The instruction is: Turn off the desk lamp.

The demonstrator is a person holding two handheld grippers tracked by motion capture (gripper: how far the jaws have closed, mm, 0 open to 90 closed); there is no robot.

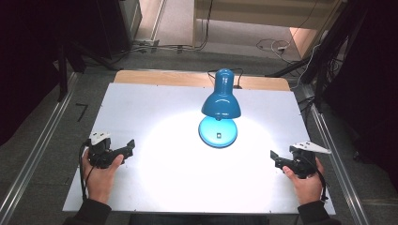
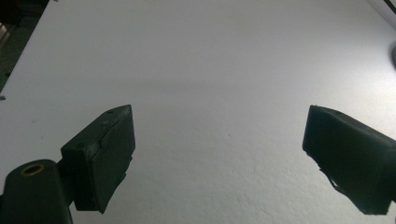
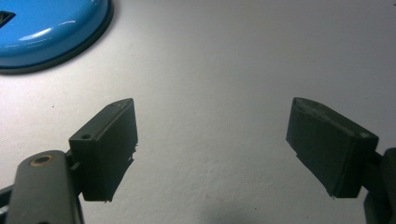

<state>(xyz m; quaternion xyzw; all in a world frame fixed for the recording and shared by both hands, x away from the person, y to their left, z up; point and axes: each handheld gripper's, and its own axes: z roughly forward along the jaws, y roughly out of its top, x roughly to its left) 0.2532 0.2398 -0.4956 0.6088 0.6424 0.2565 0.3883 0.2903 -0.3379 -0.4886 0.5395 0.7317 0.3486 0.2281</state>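
I count two hand-held black two-jaw grippers, one per hand, both at the near edge of one white rectangular table top (image 1: pixel 155 187). My left gripper (image 1: pixel 130 147) sits at the near left, jaws spread wide apart, nothing between them; in the left gripper view only bare white surface lies ahead. My right gripper (image 1: pixel 273 157) sits at the near right, jaws equally wide apart and empty. Farther in, between them and well apart from both, stands one glossy blue metal desk lamp (image 1: pixel 220 101), shade tilted down over its single round blue base (image 3: pixel 46 32), lit pool of light around it.
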